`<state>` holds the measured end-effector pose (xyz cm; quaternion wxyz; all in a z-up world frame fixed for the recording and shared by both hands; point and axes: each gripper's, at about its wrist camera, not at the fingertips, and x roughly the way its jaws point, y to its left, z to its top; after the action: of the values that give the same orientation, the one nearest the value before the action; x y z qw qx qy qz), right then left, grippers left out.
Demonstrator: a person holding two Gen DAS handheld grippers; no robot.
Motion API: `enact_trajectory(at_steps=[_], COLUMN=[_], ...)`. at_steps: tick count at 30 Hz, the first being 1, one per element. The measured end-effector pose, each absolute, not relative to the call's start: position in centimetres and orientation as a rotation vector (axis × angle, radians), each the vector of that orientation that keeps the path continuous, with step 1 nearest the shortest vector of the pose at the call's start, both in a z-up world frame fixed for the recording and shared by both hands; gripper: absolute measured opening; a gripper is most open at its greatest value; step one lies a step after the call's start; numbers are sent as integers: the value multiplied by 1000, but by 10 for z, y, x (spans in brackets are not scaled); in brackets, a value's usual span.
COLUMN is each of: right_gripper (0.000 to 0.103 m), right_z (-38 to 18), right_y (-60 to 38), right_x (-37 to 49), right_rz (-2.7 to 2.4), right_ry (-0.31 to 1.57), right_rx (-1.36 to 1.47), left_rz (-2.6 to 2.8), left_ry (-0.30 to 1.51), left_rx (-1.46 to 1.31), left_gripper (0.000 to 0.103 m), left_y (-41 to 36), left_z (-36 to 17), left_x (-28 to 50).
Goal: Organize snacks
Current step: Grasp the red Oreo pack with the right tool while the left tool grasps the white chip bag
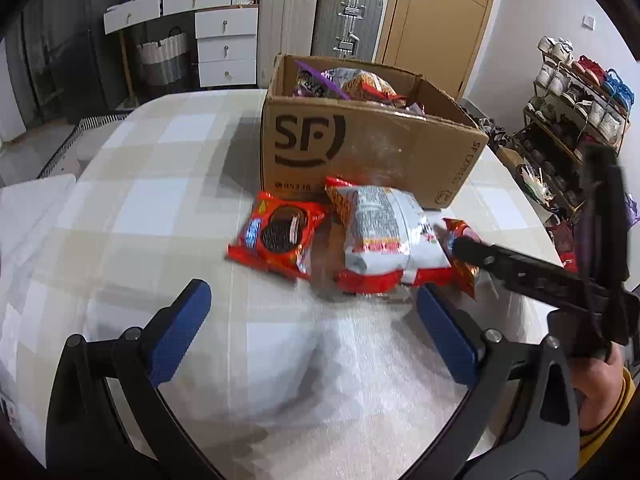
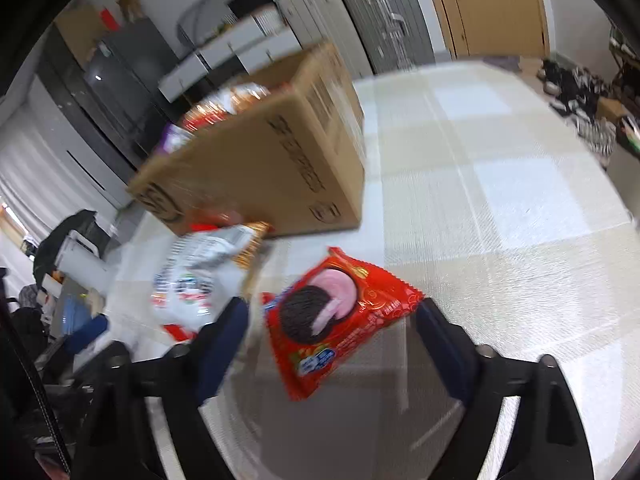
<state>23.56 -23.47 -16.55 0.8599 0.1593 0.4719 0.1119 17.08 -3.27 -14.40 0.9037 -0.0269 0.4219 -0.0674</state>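
Red cookie packet (image 2: 340, 320), glossy, apparently pink-cream print, lies between the spread right gripper (image 2: 332, 344); left gripper (image 1: 316, 328) spread

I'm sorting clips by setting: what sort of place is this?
Most likely a lived-in home: hard-shell silver suitcase by a wooden door, white chest of drawers, and an open metal shoe rack beside the checked-cloth table.

Matt cardboard box (image 1: 372, 148), glossy foil packets (image 2: 340, 320) — woven tablecloth (image 1: 160, 184)
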Motion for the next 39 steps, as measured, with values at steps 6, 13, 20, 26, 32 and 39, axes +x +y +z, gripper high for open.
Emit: enact_trajectory(at_steps=[6, 13, 20, 26, 32, 39], right_gripper=[76, 48, 47, 47, 47, 47], right_z=[-166, -168, -171, -161, -163, -155], right_y=[-221, -229, -242, -257, -278, -279], right_x=[245, 243, 220, 191, 170, 163], right_rz=[266, 302, 359, 404, 443, 472], right_ry=[981, 948, 879, 804, 764, 718], right_rx=[247, 330, 426, 480, 580, 577], left_rz=[-135, -124, -105, -88, -97, -98], left_ry=[894, 911, 912, 894, 881, 912], left_rx=[-54, -78, -50, -33, 19, 74], left_gripper=[102, 102, 102, 102, 102, 102], left_y=[-31, -24, -25, -30, -46, -74], left_z=[-153, -156, -153, -142, -129, -125], left_x=[179, 176, 164, 154, 151, 175])
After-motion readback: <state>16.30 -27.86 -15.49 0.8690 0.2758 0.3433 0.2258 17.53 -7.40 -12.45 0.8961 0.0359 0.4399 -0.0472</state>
